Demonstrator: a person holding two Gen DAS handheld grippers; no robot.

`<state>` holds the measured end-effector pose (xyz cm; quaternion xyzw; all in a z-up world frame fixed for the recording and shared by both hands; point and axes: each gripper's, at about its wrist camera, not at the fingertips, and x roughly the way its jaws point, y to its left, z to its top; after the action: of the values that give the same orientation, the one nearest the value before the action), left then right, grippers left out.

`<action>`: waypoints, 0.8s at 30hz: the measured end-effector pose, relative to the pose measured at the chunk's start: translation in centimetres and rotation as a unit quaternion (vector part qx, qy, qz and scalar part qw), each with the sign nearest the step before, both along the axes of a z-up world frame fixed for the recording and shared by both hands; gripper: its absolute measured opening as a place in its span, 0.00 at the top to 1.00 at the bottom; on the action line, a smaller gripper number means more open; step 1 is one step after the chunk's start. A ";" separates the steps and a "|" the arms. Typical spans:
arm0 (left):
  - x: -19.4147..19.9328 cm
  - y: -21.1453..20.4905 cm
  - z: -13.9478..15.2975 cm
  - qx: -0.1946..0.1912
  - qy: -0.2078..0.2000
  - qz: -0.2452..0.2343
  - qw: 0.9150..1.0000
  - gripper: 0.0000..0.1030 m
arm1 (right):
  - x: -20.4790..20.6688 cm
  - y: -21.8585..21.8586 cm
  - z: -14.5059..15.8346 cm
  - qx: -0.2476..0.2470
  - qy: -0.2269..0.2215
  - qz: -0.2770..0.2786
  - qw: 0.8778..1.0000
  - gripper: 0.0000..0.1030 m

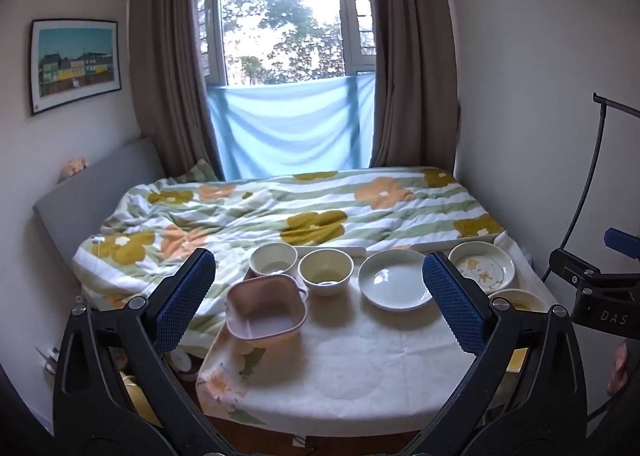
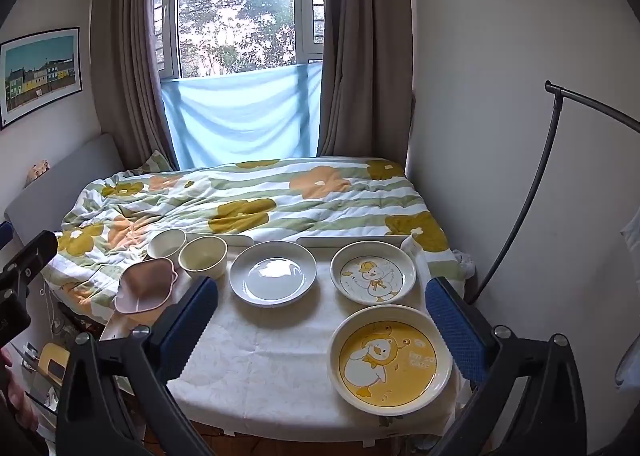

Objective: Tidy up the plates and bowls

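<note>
On a small table under a white cloth (image 1: 348, 372) (image 2: 260, 368) stand a pink square bowl (image 1: 266, 306) (image 2: 146, 288), two cream bowls (image 1: 273, 259) (image 1: 325, 270) (image 2: 166, 243) (image 2: 203, 256), a plain white plate (image 1: 394, 285) (image 2: 273, 271), a white duck plate (image 1: 481, 267) (image 2: 373, 271) and a yellow duck plate (image 2: 390, 360), whose rim shows behind the fingers (image 1: 518, 298). My left gripper (image 1: 320, 304) hovers open over the near part of the table, nothing between its blue pads. My right gripper (image 2: 320, 328) is open too, above the yellow duck plate's left side.
A bed with a flowered quilt (image 1: 280, 212) (image 2: 248, 196) lies right behind the table, below a curtained window. A wall and a black curved stand (image 2: 532, 192) are at the right. The other gripper (image 1: 600, 288) (image 2: 20, 276) shows at each view's edge.
</note>
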<state>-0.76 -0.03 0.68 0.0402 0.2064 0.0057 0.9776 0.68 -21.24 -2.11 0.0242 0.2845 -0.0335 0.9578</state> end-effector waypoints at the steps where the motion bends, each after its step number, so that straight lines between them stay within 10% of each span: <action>1: -0.1 -0.2 -0.3 0.000 -0.001 0.000 1.000 0.00 | 0.0 0.0 0.0 0.000 0.000 0.000 1.000 0.00; 24: -0.1 0.1 -0.2 -0.010 0.004 0.000 1.000 0.00 | 0.3 0.9 -0.5 -0.002 0.000 0.002 1.000 0.00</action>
<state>-0.85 0.08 0.50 0.0309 0.2101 0.0034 0.9772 0.99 -20.34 -2.61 0.0222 0.2841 -0.0323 0.9580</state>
